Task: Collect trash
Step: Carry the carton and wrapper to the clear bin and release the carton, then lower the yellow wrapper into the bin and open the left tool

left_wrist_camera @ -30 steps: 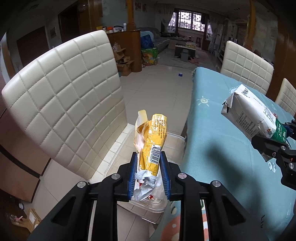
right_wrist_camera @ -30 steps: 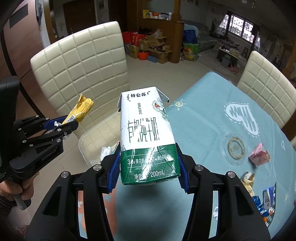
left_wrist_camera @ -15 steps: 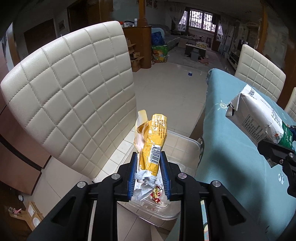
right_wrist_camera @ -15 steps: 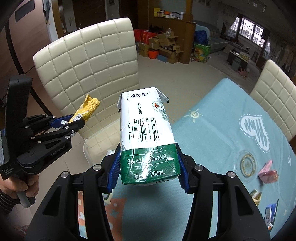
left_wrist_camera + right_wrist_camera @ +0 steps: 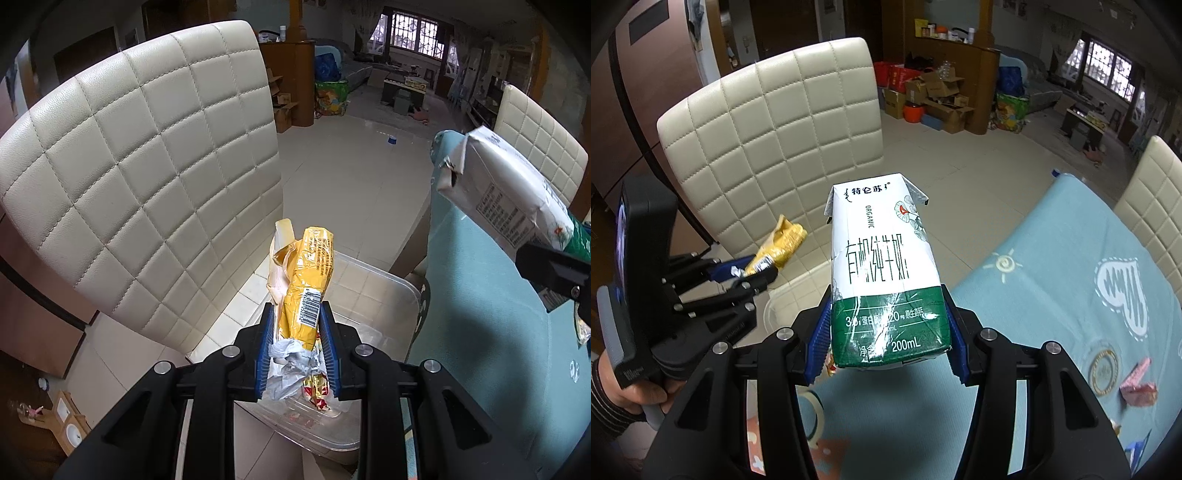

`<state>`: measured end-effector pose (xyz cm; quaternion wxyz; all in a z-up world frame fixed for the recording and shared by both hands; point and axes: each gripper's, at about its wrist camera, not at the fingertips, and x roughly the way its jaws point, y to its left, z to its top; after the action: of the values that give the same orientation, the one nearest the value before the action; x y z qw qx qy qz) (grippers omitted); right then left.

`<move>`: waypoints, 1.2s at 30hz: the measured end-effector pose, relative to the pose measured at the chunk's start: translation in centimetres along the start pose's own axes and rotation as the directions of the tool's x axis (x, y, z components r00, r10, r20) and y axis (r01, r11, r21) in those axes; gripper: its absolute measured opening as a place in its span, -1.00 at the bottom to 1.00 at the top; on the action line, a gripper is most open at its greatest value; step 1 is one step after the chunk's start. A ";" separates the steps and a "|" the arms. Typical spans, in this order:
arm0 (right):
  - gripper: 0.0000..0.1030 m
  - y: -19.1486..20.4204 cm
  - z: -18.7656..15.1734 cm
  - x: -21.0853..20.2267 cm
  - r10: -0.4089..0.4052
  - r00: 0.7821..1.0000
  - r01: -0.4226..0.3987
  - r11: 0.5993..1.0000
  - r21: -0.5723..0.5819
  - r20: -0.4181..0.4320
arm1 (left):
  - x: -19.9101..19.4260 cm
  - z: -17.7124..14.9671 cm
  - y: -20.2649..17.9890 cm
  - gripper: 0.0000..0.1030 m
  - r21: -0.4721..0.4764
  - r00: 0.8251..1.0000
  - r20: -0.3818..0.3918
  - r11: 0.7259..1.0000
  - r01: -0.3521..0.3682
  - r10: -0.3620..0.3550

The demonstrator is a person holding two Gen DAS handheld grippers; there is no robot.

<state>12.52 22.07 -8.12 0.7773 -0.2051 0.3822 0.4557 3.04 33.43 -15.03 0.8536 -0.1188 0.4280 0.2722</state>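
both hands have drifted off the worktop's [image 5: 1052,266] edge toward the clear bin [image 5: 373,295] on the chair seat. the right hand-held gripper [image 5: 890,332] pinches the milk carton [image 5: 882,273] over that edge. the left hand-held gripper [image 5: 295,332] now pinches the yellow wrapper [image 5: 308,284] right above the bin, so dropping looks close.

The yellow wrapper [image 5: 308,284] looks shiny and crinkly. The milk carton [image 5: 886,280] is smooth paper. The bin [image 5: 373,295] is clear plastic.

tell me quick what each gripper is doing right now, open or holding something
Left gripper: shut on a yellow snack wrapper, above the clear plastic bin.
Right gripper: shut on a milk carton.
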 end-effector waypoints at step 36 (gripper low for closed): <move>0.56 -3.5 -6.0 -6.1 -0.020 1.000 0.017 0.983 0.183 0.016 | -5.5 -2.1 -4.0 -0.51 0.086 0.998 0.048 0.996 0.037 -0.041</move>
<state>11.27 12.98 -7.17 0.8004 -0.1324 0.4138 0.4131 1.22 27.23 -12.05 0.8735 -0.0838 0.4153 0.2399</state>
